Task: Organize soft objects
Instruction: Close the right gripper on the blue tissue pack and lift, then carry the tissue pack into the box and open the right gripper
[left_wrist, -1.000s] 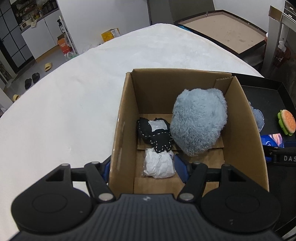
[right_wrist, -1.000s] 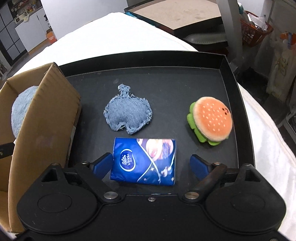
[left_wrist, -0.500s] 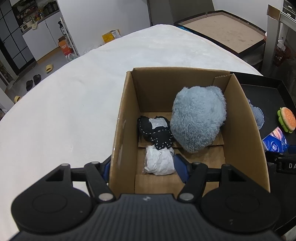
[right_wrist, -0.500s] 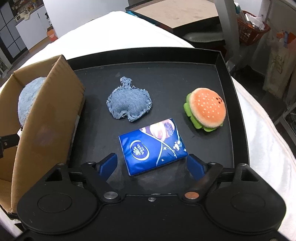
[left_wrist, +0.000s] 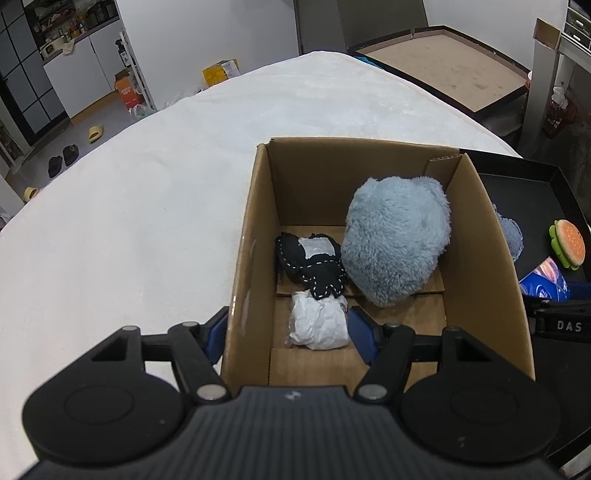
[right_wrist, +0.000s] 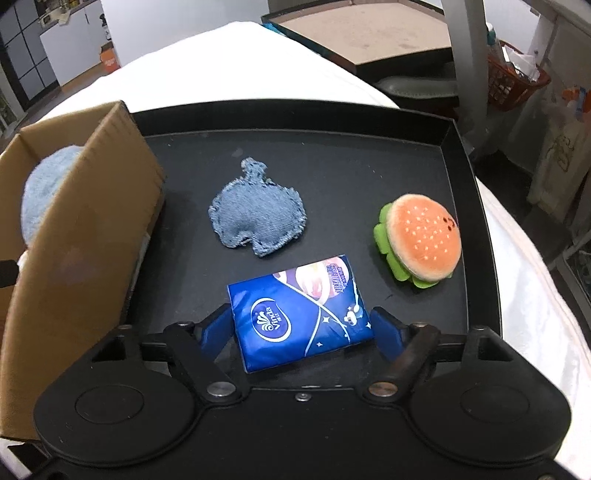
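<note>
A cardboard box (left_wrist: 251, 236) holds a fluffy grey-blue plush (left_wrist: 395, 236), a black stitched pouch (left_wrist: 310, 262) and a crumpled white wad (left_wrist: 319, 321). My left gripper (left_wrist: 288, 332) is open, straddling the box's left wall, one finger outside and one inside beside the white wad. My right gripper (right_wrist: 301, 332) is closed around a blue tissue pack (right_wrist: 299, 314), tilted and lifted over the black tray (right_wrist: 332, 155). A denim pouch (right_wrist: 258, 214) and a burger plush (right_wrist: 421, 240) lie on the tray. The box (right_wrist: 74, 229) stands at the tray's left.
The box and tray rest on a white covered table (left_wrist: 129, 221). A brown-topped table (left_wrist: 443, 70) stands beyond it. An orange basket (right_wrist: 513, 81) and a metal post (right_wrist: 465, 55) are to the right of the tray.
My right gripper narrowed onto the tissue pack, which tilted and rose from the tray. The left gripper and box contents stayed nearly still.
</note>
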